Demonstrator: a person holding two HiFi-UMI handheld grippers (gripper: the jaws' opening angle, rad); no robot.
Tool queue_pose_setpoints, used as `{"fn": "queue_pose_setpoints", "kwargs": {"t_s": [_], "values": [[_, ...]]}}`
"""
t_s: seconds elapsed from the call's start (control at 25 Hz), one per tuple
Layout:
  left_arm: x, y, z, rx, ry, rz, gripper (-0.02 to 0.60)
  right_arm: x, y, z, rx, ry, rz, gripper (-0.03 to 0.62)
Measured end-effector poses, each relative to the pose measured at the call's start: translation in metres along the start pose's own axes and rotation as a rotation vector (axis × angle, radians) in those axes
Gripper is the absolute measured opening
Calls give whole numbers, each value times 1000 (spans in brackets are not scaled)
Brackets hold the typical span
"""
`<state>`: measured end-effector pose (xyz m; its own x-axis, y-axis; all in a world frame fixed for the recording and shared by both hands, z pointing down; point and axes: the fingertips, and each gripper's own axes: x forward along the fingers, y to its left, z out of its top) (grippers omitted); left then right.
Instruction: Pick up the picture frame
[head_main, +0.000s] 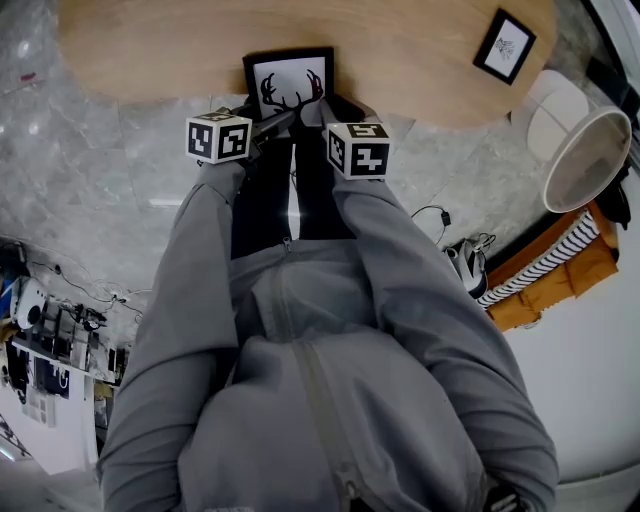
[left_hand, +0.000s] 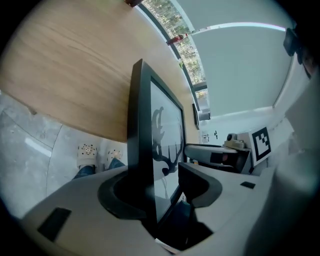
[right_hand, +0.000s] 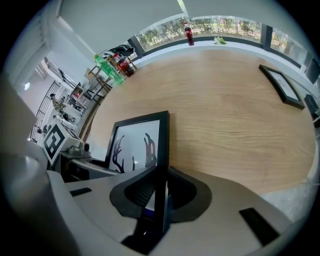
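Observation:
A black picture frame (head_main: 289, 85) with an antler print stands upright at the near edge of the wooden table (head_main: 420, 50). My left gripper (head_main: 272, 122) is at its left side and my right gripper (head_main: 322, 110) at its right side. In the left gripper view the frame (left_hand: 167, 130) passes between the jaws of the left gripper (left_hand: 162, 189), resting against one pad with a gap to the other. In the right gripper view the right gripper (right_hand: 160, 192) is shut on the frame's (right_hand: 135, 142) thin edge. The frame's bottom edge is hidden.
A second small black frame (head_main: 504, 45) lies flat at the table's far right, also seen in the right gripper view (right_hand: 282, 86). A white lampshade (head_main: 585, 150) stands right of the table. Bottles (right_hand: 188, 34) line the far window sill. Marble floor (head_main: 90, 180) lies below.

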<state>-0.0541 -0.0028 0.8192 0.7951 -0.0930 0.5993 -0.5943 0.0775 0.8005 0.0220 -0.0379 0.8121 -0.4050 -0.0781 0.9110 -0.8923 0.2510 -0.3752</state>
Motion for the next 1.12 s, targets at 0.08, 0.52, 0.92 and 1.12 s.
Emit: {"fn": "queue_pose_setpoints", "kwargs": {"t_s": [0.08,0.52,0.92,1.12], "values": [[-3,-4,-1,0,5,-21,225,-1,0,1,0,0,1,82],[-14,-32,-3,54,52,-125,58,-4,-1,1,17,12,17,80],[-20,-61,2,76,73,-112,25,-15,-4,1,49,17,59,80],[-23,-82,10,115,91,-88,23,-33,-7,10,42,1,61,81]]}}
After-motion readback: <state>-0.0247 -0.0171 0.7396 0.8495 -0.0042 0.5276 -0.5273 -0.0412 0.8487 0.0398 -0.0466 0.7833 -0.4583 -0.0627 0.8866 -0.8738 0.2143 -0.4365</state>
